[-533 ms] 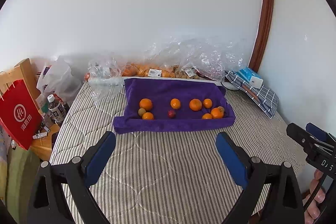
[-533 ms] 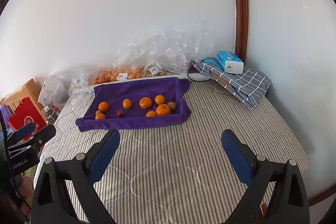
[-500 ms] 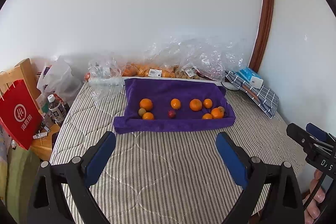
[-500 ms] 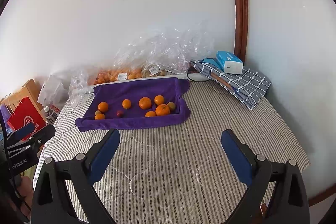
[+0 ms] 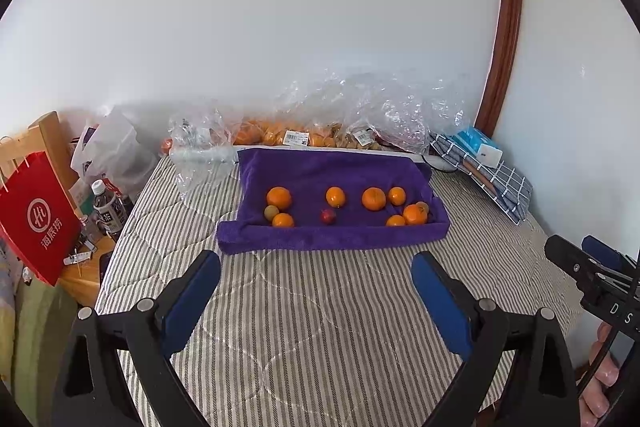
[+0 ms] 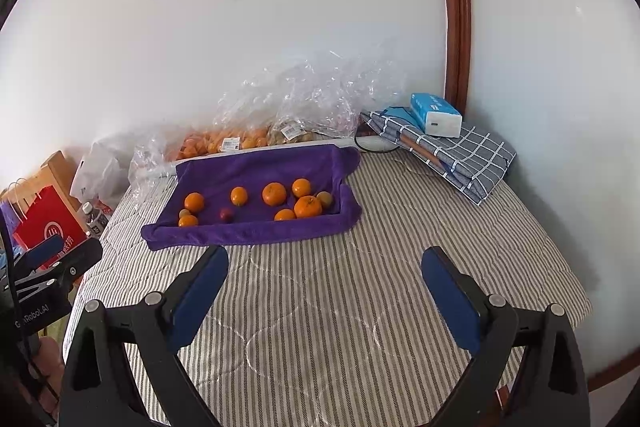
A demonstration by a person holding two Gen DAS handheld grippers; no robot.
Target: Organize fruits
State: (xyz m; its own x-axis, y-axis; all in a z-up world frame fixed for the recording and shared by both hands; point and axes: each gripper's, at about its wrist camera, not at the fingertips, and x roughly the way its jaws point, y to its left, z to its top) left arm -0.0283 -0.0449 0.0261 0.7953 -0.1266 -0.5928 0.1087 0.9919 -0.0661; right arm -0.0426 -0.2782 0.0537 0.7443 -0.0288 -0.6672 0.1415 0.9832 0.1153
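L gripper (image 5: 316,283) and R gripper (image 6: 324,279) hung over near part of striped bed (image 6: 340,307), jaws wide apart, nothing held. Fruits (image 6: 274,193) lay on purple towel (image 5: 332,167) at far side, well apart from both.

Loose oranges (image 5: 374,198) scattered on a purple towel (image 5: 332,171), one small red fruit (image 5: 327,216) between them — none touching it

Black left gripper (image 5: 316,267) and right gripper (image 6: 324,263), blue-padded jaws, silver screws.
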